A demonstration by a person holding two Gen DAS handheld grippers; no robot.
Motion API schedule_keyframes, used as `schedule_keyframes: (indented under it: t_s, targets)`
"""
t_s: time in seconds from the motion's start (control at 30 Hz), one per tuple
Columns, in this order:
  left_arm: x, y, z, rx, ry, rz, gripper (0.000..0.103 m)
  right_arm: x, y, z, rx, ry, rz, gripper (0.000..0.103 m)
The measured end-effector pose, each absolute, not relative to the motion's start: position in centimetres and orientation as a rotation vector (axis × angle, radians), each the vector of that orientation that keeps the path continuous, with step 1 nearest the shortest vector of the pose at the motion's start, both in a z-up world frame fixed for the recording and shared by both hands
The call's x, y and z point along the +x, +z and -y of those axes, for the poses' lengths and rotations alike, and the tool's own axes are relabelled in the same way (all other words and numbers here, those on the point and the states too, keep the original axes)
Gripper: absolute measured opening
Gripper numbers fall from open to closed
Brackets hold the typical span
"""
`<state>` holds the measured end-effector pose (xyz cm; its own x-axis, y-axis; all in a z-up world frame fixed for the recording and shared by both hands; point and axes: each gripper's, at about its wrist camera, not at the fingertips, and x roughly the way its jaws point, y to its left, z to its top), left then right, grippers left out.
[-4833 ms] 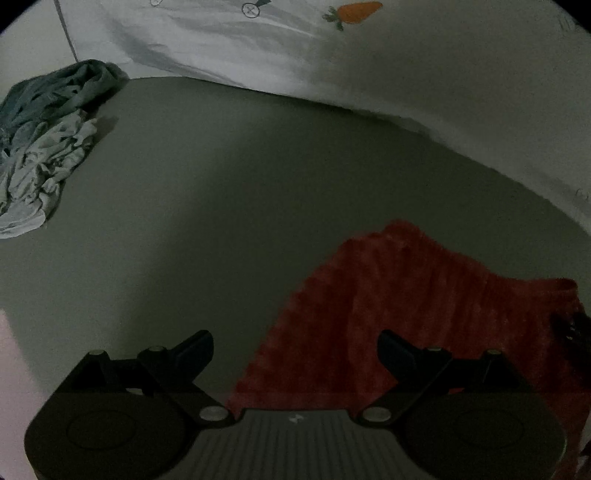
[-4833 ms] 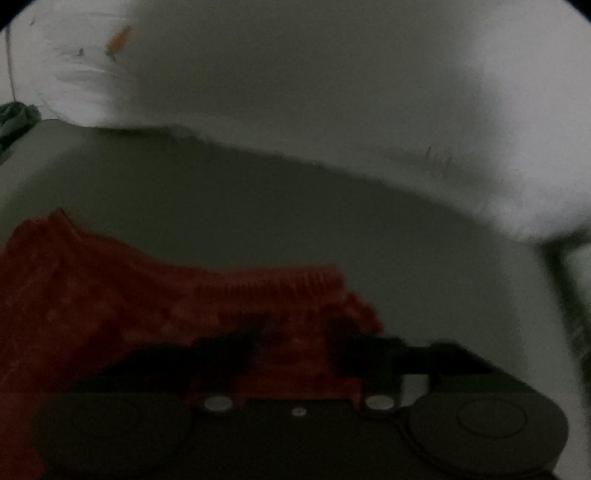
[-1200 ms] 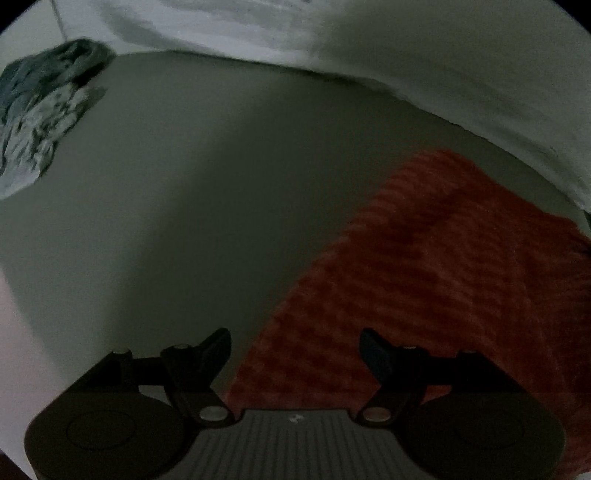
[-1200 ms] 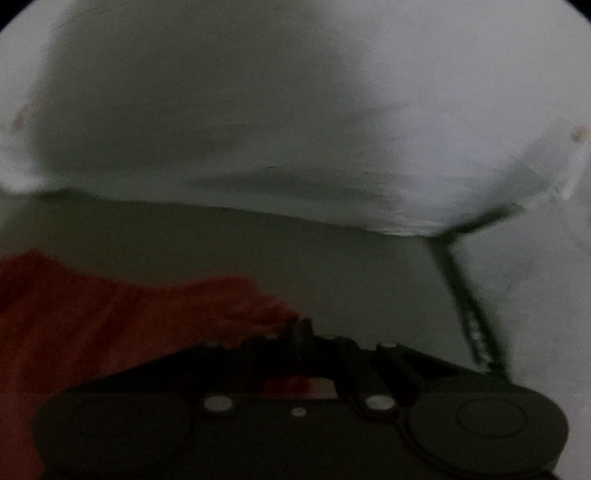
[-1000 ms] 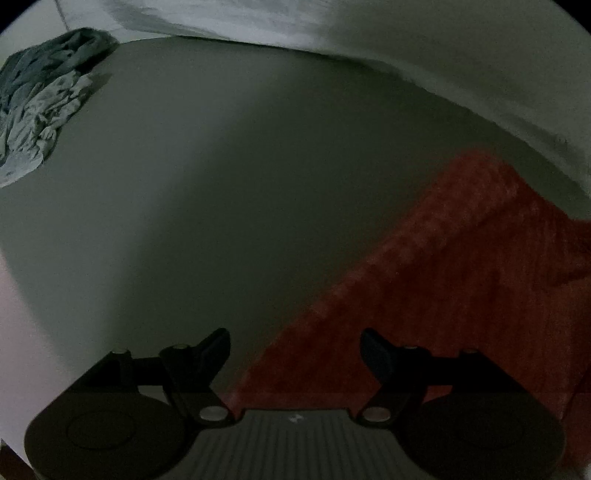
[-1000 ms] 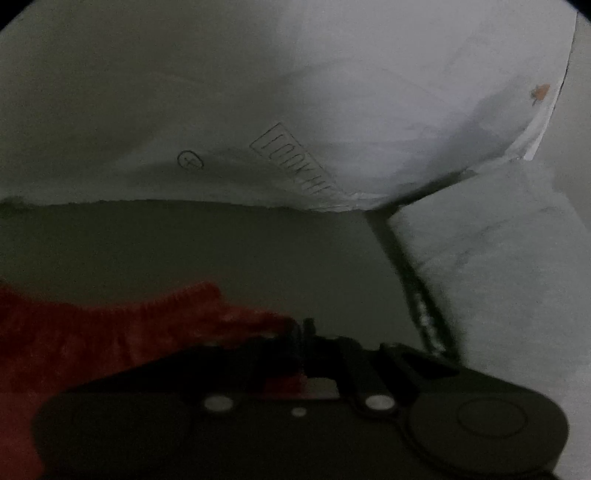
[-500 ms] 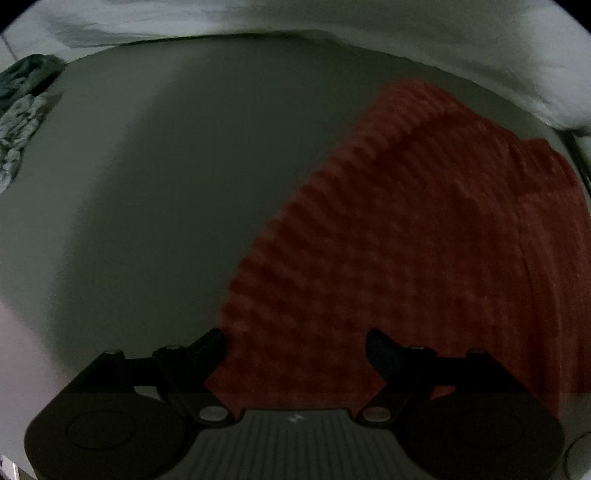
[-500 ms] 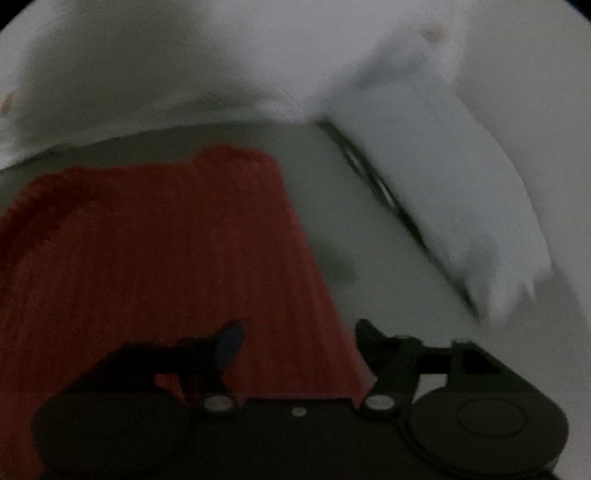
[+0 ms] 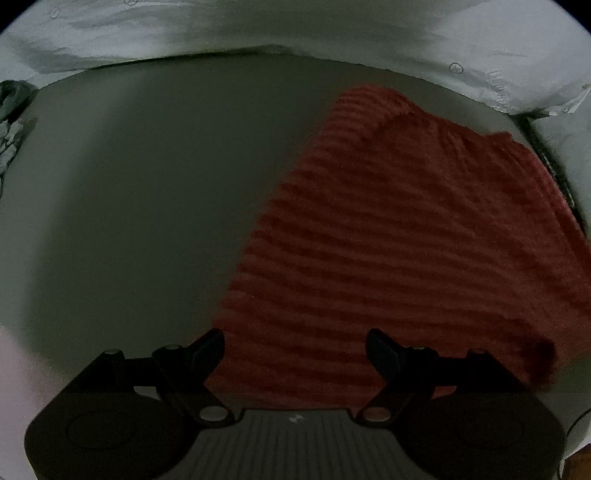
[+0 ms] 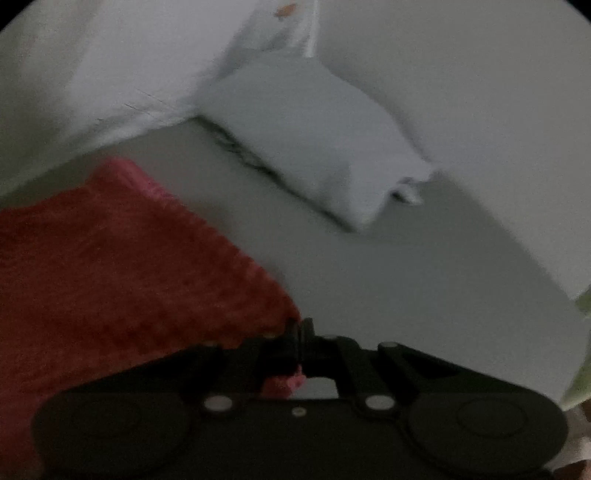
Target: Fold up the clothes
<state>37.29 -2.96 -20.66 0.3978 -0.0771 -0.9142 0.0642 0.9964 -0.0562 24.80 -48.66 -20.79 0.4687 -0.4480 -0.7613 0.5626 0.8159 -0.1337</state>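
A red ribbed knit garment (image 9: 399, 236) lies flat on the grey surface (image 9: 147, 206), reaching from my left gripper up to the right. My left gripper (image 9: 295, 345) is open, its fingers astride the garment's near edge, holding nothing. In the right wrist view the same garment (image 10: 122, 266) fills the left half. My right gripper (image 10: 299, 328) is shut on the garment's near right corner, with a bit of red fabric showing below the fingertips.
White bedding (image 9: 295, 29) with small prints bunches along the far edge. A white pillow (image 10: 317, 144) lies on the surface to the right of the garment. A grey-green crumpled cloth (image 9: 11, 122) sits at the far left edge.
My right gripper, open over the garment half a second ago, has shut on its near right corner. The left gripper stays open at the near edge, and the garment lies flatter.
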Motion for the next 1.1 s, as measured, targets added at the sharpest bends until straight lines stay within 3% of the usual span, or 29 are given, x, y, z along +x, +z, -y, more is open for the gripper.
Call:
schedule_keyframes:
  t_s: [0.07,0.13,0.17,0.2,0.4,0.53,0.7,0.87,0.93,0.97,1.0,1.03,1.1]
  targets:
    - [36.8,-20.4,2.7,-0.008,-0.1,-1.149,0.084,24.9,-20.6,48.1,0.055,-0.635,-0.921,0.009]
    - [36.3,-20.2,2.0,-0.012,-0.09,-1.147,0.084,24.7,-20.0,46.8,0.007,-0.619,-0.909,0.027]
    - [36.1,-20.3,1.5,-0.026,-0.082,-1.147,0.084,24.6,-19.6,45.9,0.016,-0.598,-0.889,0.048]
    - [35.9,-20.3,1.1,-0.041,-0.073,-1.147,0.084,24.5,-19.2,44.9,0.044,-0.568,-0.871,0.052]
    - [35.4,-21.9,-0.4,-0.069,-0.023,-1.163,0.084,25.4,-19.2,37.7,0.161,-0.276,-0.836,0.052]
    - [34.8,-22.7,-0.5,-0.071,-0.028,-1.188,0.084,26.0,-20.2,32.6,0.003,-0.118,-0.867,0.054]
    - [34.2,-22.5,-1.1,-0.072,-0.037,-1.185,0.084,24.3,-21.0,28.9,-0.21,-0.028,-0.9,0.068]
    - [34.0,-22.6,-1.0,-0.068,-0.049,-1.185,0.084,23.7,-21.7,28.7,-0.222,-0.016,-0.951,0.068]
    - [34.2,-22.9,-0.4,-0.062,-0.057,-1.187,0.084,23.9,-22.5,28.7,-0.234,-0.027,-0.986,0.064]
    - [34.2,-23.0,-0.3,-0.055,-0.059,-1.186,0.084,24.0,-22.7,28.8,-0.229,-0.015,-0.995,0.051]
    - [34.2,-23.0,-0.2,-0.049,-0.061,-1.186,0.084,24.0,-22.9,28.9,-0.231,-0.011,-1.002,0.019]
    - [34.2,-23.0,-0.1,-0.047,-0.064,-1.184,0.084,23.9,-22.8,28.8,-0.242,-0.022,-1.008,0.006]
    - [34.2,-23.0,-0.1,-0.044,-0.069,-1.179,0.084,23.7,-22.3,28.8,-0.245,-0.039,-1.018,0.002]
